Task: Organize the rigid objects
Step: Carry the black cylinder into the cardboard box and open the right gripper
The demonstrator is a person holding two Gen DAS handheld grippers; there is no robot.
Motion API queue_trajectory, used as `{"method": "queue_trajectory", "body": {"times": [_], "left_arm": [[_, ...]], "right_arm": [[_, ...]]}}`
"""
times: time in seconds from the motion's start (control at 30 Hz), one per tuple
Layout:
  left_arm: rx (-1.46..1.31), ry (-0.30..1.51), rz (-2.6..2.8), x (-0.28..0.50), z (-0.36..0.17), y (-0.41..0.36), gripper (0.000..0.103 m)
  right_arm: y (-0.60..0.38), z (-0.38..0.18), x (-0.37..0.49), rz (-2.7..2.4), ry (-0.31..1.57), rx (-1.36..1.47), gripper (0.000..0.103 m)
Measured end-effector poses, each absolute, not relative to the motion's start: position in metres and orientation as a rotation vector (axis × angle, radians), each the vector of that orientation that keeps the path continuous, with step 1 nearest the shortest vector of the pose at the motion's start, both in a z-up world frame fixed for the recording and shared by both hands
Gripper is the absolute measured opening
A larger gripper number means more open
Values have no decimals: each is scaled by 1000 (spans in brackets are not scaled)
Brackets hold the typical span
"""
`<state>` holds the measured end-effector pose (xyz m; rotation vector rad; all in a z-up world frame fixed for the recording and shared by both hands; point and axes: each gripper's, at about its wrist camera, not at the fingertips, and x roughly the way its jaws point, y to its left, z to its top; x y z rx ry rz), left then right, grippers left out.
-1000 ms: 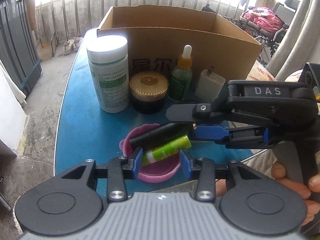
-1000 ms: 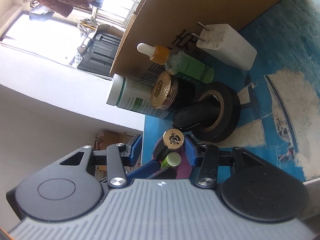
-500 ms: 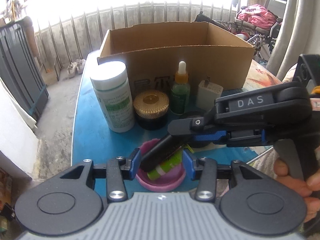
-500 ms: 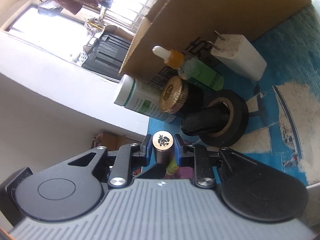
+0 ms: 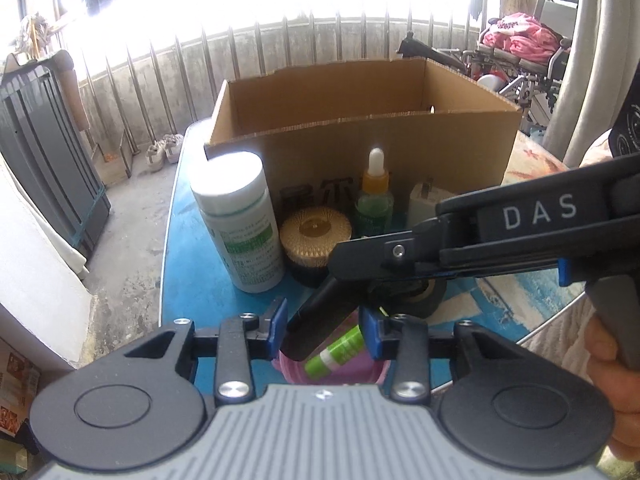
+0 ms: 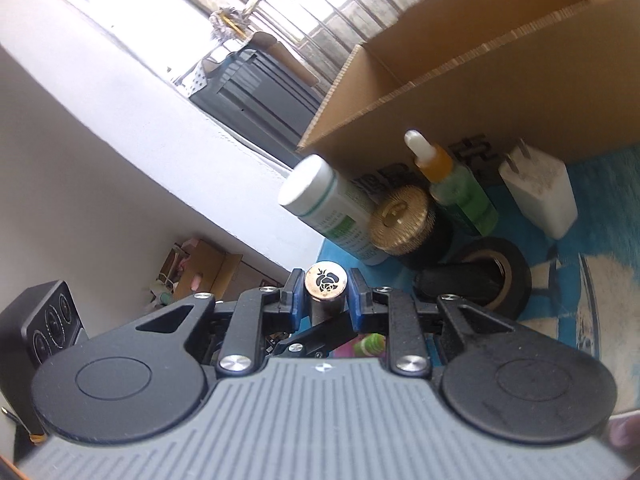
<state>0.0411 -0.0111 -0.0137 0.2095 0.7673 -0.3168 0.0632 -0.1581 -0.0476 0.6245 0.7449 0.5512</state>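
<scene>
So right now the right gripper [image 6: 325, 299] is clamped on a black lipstick tube [image 6: 325, 289] with a gold rose-stamped end cap, blue pads pressed on either side. From the left wrist view that gripper [image 5: 352, 272] comes in from the right, angled slightly down, with a hand [image 5: 612, 364] on its handle at the frame edge, and the tube [image 5: 320, 320] hangs tilted above the pink bowl [image 5: 332, 372].

The left gripper [image 5: 323, 326] points down toward the bowl with its jaws apart. They've just been closing a bit, and the tube's lower end sits between the blue pads without either pad touching it, so nothing is gripped there. A green lip balm stick [image 5: 334, 352] lies inside the bowl.

Everything sits on a blue table [image 5: 188, 280] with a printed cover. Lined up in front of an open cardboard box [image 5: 360, 140] are a white pill bottle [image 5: 240, 220], a black jar with a gold lid [image 5: 314, 240], a green dropper bottle [image 5: 375, 200] and a white charger plug [image 6: 536, 196]. A roll of black tape [image 6: 496, 272] lies nearer, with some black object [image 6: 452, 284] against it; can't tell what it is.

Behind the table is a railing [image 5: 280, 52] with bright daylight, a dark cabinet [image 5: 44, 152] on the left and a wheelchair [image 5: 520, 64] with pink bedding on the right.
</scene>
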Motion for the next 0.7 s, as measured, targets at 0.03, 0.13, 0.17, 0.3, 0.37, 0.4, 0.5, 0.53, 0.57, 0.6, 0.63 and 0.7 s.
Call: {"method": "queue_trajectory", "body": {"times": [0.03, 0.13, 0.17, 0.3, 0.37, 0.4, 0.5, 0.53, 0.57, 0.6, 0.63, 0.7], "left_arm": [[209, 756, -317, 39, -9, -12, 38], [193, 714, -325, 36, 11, -15, 34], [185, 697, -329, 36, 19, -16, 34], [147, 640, -340, 51, 54, -26, 34], [130, 629, -333, 67, 70, -32, 35], [117, 619, -333, 76, 77, -35, 35], [74, 623, -333, 108, 89, -44, 37], [69, 623, -321, 117, 89, -47, 42], [64, 626, -309, 127, 88, -50, 46], [58, 637, -295, 135, 86, -51, 54], [45, 650, -287, 142, 84, -51, 55], [19, 673, -287, 151, 79, -49, 55]], "right_arm": [[-158, -40, 62, 557, 738, 605, 21], [-162, -10, 62, 593, 708, 548, 21], [-163, 0, 64, 611, 696, 537, 21], [-168, 45, 82, 663, 651, 460, 21], [-171, 62, 101, 680, 653, 437, 21], [-174, 69, 112, 685, 658, 427, 21], [-180, 82, 153, 690, 704, 419, 21], [-183, 84, 169, 687, 724, 421, 21], [-185, 84, 185, 686, 755, 424, 21], [-188, 83, 201, 684, 787, 432, 21], [-190, 80, 216, 674, 814, 440, 21], [-192, 70, 250, 660, 884, 449, 21]]}}
